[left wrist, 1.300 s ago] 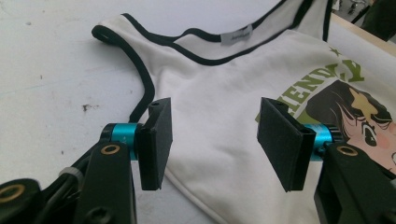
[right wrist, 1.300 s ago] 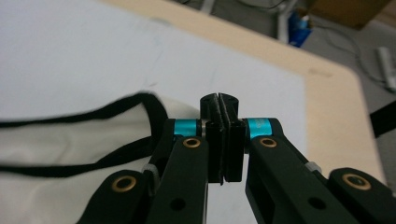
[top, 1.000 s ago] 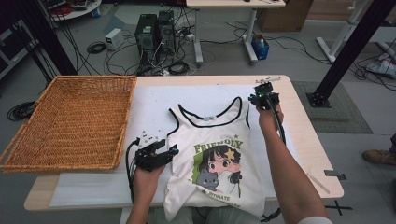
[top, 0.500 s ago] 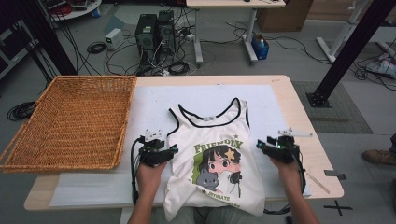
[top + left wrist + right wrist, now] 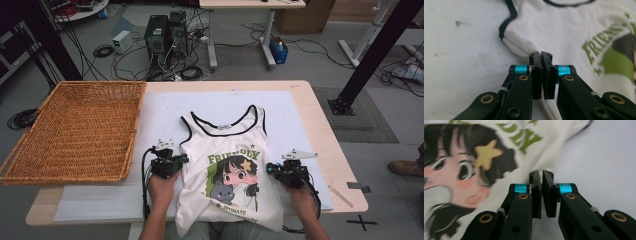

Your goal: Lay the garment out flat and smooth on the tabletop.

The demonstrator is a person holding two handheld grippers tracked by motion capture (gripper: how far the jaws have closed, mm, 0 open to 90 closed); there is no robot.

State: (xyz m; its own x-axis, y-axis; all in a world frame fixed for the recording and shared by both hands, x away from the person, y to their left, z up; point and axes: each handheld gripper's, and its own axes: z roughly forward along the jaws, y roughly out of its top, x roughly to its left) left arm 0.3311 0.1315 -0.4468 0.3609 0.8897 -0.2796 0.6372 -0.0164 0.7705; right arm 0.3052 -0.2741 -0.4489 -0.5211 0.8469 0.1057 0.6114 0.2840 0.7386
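While the tank top (image 5: 230, 170) lies flat on the surface (image 5: 320, 115), hem overhanging the near edge | left hand-held gripper (image 5: 540, 56) is clenched on its side edge, right hand-held gripper (image 5: 541, 175) on the opposite edge, both just closed | step: side edges pinched | next: an even lift or fold is called for, judged.

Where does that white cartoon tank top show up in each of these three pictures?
High view: the tank top lies mid-table, between the two grippers.
Left gripper view: it fills the upper right, its side edge at the closed jaws.
Right gripper view: it covers the left half, cartoon face large.
Shared landmark: the green lettering.
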